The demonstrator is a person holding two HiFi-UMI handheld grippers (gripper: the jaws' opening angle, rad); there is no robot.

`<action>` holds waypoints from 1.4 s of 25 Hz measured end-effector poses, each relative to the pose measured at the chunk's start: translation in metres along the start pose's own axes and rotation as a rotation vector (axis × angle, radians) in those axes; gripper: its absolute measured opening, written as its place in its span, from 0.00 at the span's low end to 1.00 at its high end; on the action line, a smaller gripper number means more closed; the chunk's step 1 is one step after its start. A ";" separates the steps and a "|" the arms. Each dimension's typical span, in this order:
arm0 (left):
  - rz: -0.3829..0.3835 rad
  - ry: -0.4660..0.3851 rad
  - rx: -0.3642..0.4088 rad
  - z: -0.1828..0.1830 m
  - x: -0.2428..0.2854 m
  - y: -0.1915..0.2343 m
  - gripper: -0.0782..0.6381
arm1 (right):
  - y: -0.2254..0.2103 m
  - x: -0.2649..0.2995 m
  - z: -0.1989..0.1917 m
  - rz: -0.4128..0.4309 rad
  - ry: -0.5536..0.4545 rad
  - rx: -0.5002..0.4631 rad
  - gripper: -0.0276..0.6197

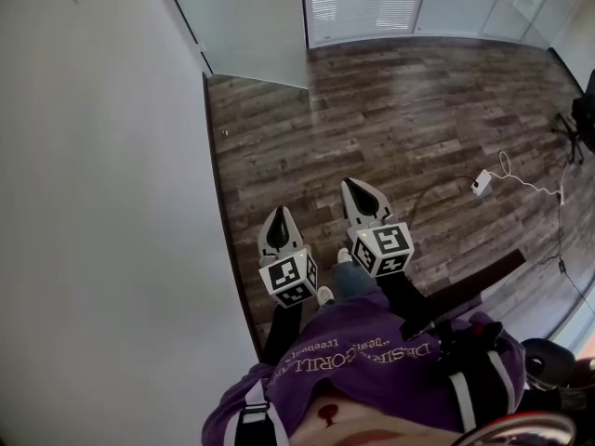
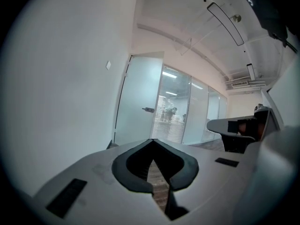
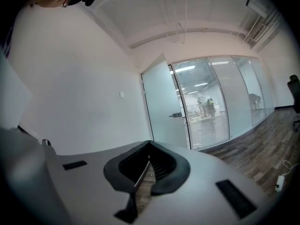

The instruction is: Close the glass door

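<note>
The frosted glass door (image 1: 251,26) stands open at the far end of the white wall, several steps ahead of me. It shows in the left gripper view (image 2: 138,102) with its dark handle (image 2: 148,109), and in the right gripper view (image 3: 164,107) with the handle (image 3: 176,115). My left gripper (image 1: 279,214) (image 2: 152,141) is shut and holds nothing. My right gripper (image 1: 356,186) (image 3: 149,143) sits beside it, a little further forward, its jaws meeting at the tip with nothing between them. Both point toward the door and touch nothing.
A white wall (image 1: 93,203) runs close along my left. A glass partition with blinds (image 1: 367,3) stands to the right of the door. A white power adapter with its cable (image 1: 481,183) lies on the wood floor (image 1: 418,110), and dark furniture (image 1: 581,119) stands at the right edge.
</note>
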State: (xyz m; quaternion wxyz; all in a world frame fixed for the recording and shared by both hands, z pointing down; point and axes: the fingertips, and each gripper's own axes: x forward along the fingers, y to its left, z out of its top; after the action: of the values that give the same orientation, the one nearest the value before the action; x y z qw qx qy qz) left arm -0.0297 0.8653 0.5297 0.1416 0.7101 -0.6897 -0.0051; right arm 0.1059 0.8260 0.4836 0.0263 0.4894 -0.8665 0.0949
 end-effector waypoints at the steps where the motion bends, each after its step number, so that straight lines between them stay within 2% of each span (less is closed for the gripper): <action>1: 0.006 -0.003 -0.001 0.002 0.004 0.002 0.11 | -0.001 0.005 0.000 0.004 0.001 0.000 0.03; 8: 0.034 -0.017 0.006 0.010 0.054 0.001 0.11 | -0.030 0.052 0.007 0.033 -0.010 0.004 0.03; 16: 0.023 -0.035 0.026 0.037 0.127 -0.027 0.11 | -0.086 0.102 0.032 0.043 -0.015 0.010 0.03; 21: 0.031 -0.029 0.036 0.040 0.160 -0.043 0.11 | -0.117 0.122 0.042 0.048 -0.015 0.010 0.03; 28: 0.053 -0.014 0.031 0.039 0.191 -0.045 0.11 | -0.139 0.149 0.044 0.065 -0.003 0.010 0.03; 35: 0.070 0.001 0.031 0.040 0.212 -0.036 0.11 | -0.141 0.176 0.044 0.083 0.012 0.019 0.03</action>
State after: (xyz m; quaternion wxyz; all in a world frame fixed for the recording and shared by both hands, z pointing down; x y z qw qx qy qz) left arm 0.0077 0.6502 0.5233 0.1311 0.6875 -0.7142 0.0107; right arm 0.1372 0.5987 0.4848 0.0229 0.4527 -0.8849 0.1069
